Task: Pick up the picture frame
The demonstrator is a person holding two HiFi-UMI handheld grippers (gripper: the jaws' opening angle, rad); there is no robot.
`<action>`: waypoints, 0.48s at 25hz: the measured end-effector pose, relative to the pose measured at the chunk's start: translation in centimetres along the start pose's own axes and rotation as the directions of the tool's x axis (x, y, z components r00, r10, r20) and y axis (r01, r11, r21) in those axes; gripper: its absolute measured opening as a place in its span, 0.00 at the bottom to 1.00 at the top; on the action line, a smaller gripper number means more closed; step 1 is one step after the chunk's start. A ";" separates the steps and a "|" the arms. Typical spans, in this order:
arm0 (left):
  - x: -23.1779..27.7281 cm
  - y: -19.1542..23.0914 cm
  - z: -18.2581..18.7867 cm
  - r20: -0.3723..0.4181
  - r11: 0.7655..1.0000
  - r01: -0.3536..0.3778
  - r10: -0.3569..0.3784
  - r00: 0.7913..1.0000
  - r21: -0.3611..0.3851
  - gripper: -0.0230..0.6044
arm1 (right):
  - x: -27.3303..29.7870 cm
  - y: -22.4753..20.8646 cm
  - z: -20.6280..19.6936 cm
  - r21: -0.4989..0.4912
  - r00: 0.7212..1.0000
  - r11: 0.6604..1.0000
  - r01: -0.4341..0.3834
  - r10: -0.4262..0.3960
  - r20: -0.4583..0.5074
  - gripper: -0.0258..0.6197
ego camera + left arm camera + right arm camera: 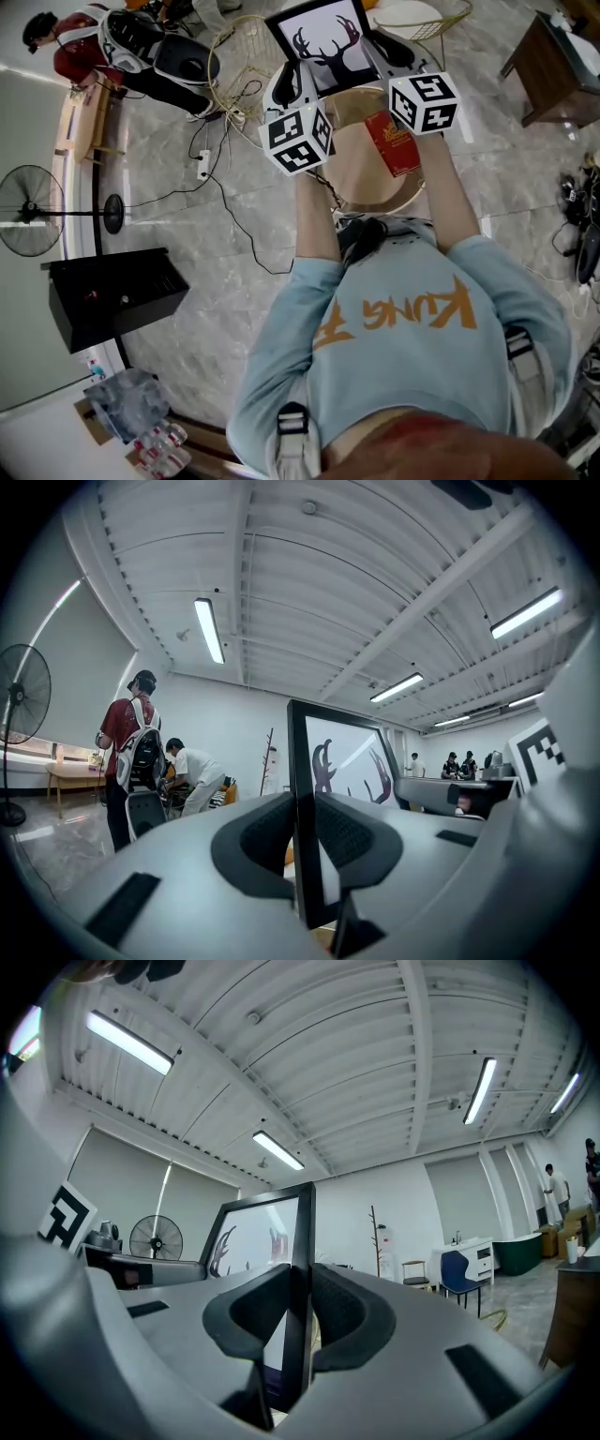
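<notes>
Left hand-held gripper (302,808), picture frame (343,759) bottom hidden

We lose picture frame (337,771) bottom edge behind jaws, both gripper views; red packet (394,145) print unreadable, head view upper centre.

1. We are in a big open hall that looks like a work or test space rather than a home: a high white ribbed ceiling (309,583) carries long strip lights (209,630).
2. We see a polished stone-tile floor (169,150) with loose cables (246,234) and a power strip (202,166) trailing across it.
3. We see a standing fan (33,211), a coat stand (378,1237), a blue chair (457,1277) and a white cabinet (475,1258) scattered along bare white walls.
4. We see several people busy here: one wearing a backpack (129,752), another bent over (195,769), more far off (459,764).
</notes>
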State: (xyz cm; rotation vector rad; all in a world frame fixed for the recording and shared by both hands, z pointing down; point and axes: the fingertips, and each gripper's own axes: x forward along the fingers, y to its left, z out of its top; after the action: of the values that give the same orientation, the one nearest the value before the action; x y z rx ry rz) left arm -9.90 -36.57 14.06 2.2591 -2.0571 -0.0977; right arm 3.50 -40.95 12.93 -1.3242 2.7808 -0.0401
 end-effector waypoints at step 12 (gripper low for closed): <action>1.2 -0.5 -0.9 -0.007 1.000 0.006 -0.006 1.000 -0.009 0.16 | 0.3 -1.3 -0.7 -0.001 1.000 1.000 0.004 -0.004 -0.007 0.15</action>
State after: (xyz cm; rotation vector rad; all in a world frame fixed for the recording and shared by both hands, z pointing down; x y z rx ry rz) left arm -9.16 -37.73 14.89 2.2565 -2.0424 -0.0991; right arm 4.26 -41.99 13.66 -1.3330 2.7844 -0.0444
